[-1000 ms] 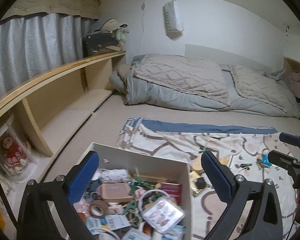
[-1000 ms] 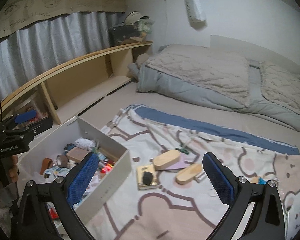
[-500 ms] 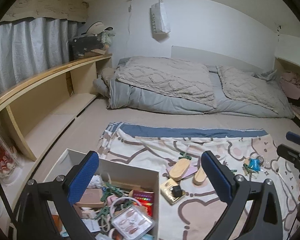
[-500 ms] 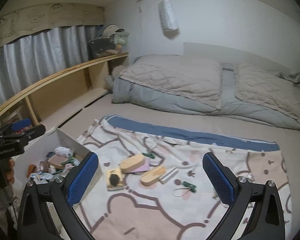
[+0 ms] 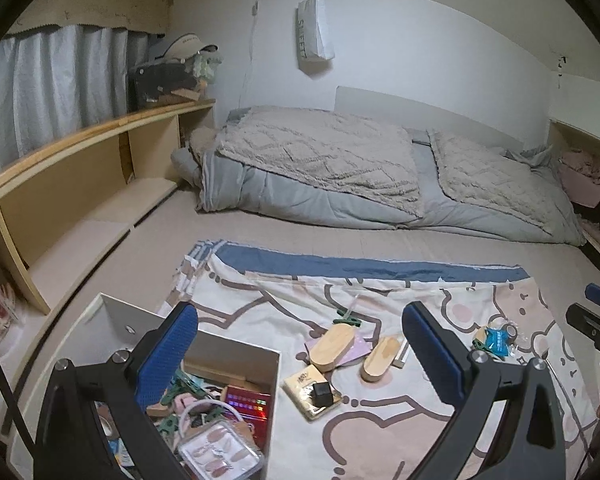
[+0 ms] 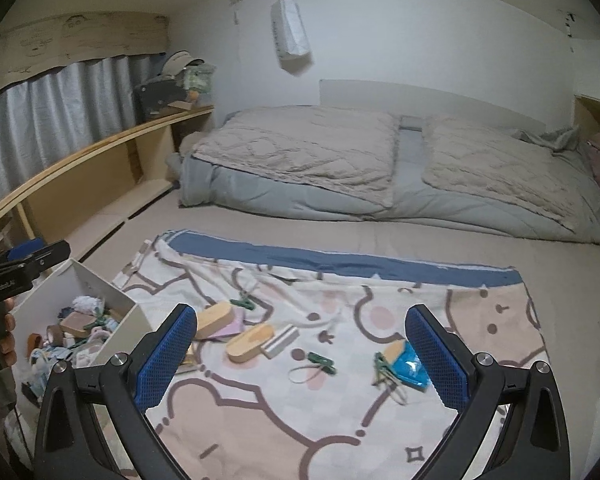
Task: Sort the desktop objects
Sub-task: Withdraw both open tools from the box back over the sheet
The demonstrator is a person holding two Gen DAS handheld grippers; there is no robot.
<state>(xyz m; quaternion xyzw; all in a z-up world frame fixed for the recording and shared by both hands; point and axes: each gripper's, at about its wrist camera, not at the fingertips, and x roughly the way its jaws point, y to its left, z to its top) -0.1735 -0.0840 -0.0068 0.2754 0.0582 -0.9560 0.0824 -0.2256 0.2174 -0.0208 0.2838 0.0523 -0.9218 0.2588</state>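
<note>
Clutter for sorting lies ahead of both claws on a patterned cloth (image 5: 380, 432). The left claw (image 5: 300, 354) is spread wide and empty above a white box (image 5: 236, 350) full of oddments; two wooden ovals (image 5: 334, 342) lie between its fingers. The right claw (image 6: 302, 356), also spread empty, has green clips (image 6: 320, 359) between its fingers and what may be a blue packet (image 6: 408, 366) touching its right finger.

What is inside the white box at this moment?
The white box holds a red case, green clips, a nail-tip case and tape roll. Lower layers are covered.
</note>
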